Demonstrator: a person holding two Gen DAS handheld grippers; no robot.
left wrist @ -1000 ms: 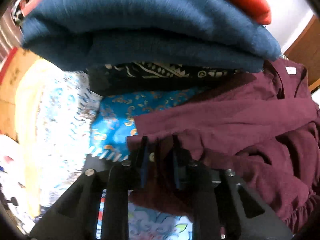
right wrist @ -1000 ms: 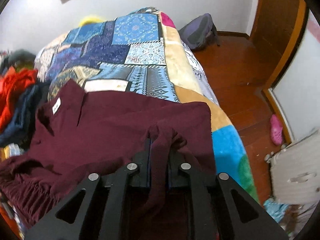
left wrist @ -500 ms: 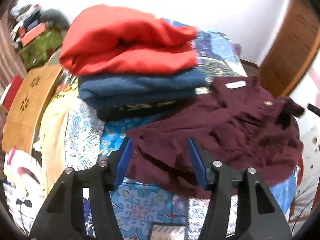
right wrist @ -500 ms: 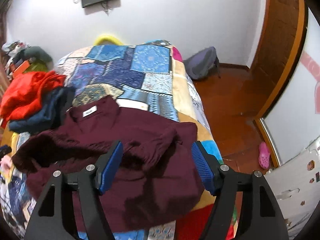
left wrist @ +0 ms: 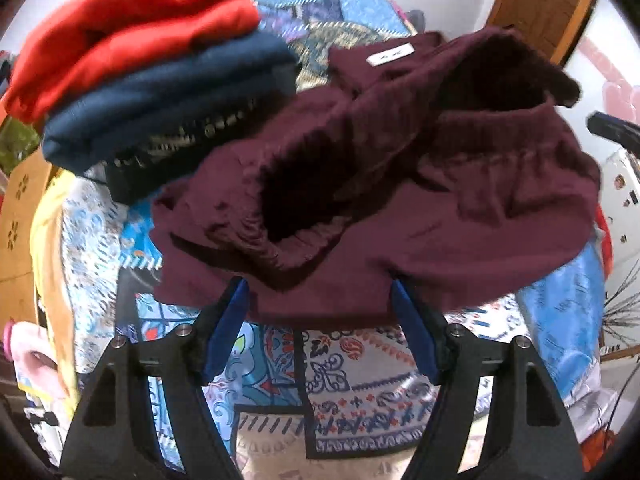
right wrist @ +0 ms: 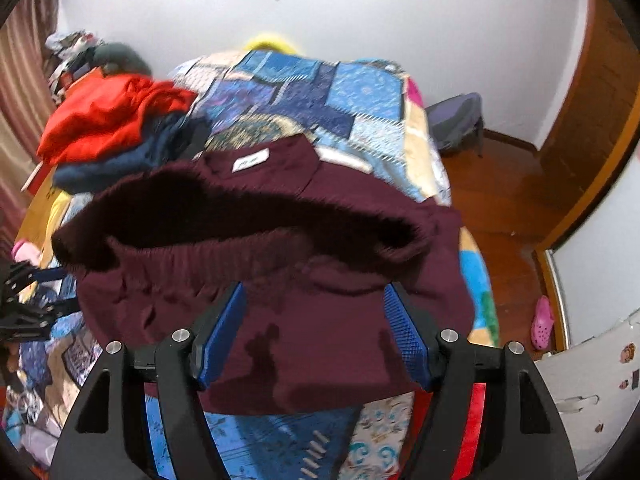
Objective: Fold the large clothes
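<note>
A maroon garment (left wrist: 460,216) lies folded over on the patchwork bedspread (left wrist: 352,364), its white neck label (left wrist: 390,55) at the far side. It also shows in the right wrist view (right wrist: 320,320), with the label (right wrist: 250,163) up. My left gripper (left wrist: 320,312) is open and empty, just short of the garment's near hem. My right gripper (right wrist: 312,316) is open and empty above the garment's near part. The left gripper also shows at the left edge of the right wrist view (right wrist: 28,300).
A stack of folded clothes, red (left wrist: 132,36) over navy (left wrist: 160,104) over black patterned, sits on the bed left of the garment. It also shows in the right wrist view (right wrist: 108,120). A backpack (right wrist: 456,120) lies on the wooden floor (right wrist: 512,200) right of the bed.
Both grippers were shut on the maroon garment a second ago. They have let go, opened wide and drawn back and up. The garment now lies folded on the bed.
</note>
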